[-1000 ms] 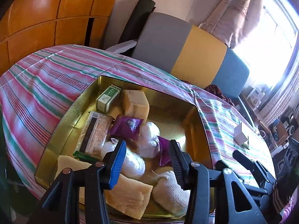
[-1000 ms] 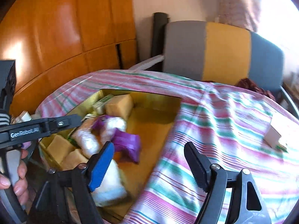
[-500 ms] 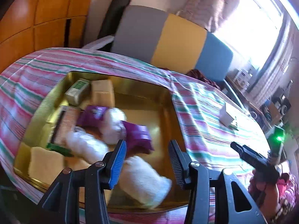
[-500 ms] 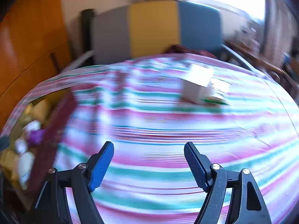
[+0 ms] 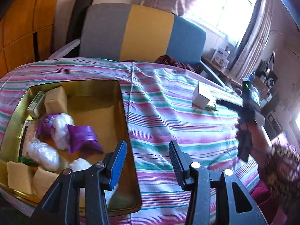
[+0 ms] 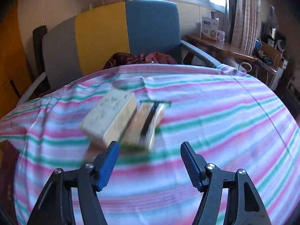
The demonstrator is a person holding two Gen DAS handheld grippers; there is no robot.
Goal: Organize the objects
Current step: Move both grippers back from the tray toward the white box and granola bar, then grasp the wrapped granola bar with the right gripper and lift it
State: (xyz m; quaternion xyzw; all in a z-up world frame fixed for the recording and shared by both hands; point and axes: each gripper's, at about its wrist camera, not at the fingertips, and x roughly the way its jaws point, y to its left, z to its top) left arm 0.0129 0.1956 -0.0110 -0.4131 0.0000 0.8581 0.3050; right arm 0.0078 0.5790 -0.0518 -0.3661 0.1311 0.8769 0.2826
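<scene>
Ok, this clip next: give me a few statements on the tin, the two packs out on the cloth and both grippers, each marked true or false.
1. The gold tin sits on the striped cloth. True.
2. The white box lies inside the tin. False: it lies on the cloth, outside the tin.
3. A snack pack lies right beside the white box. True.
4. The right gripper is shut on the white box. False: its jaws are closing, but nothing is between them; the box lies ahead of the tips.
5. The left gripper holds a purple packet. False: it is empty; the packet lies in the tin.
</scene>
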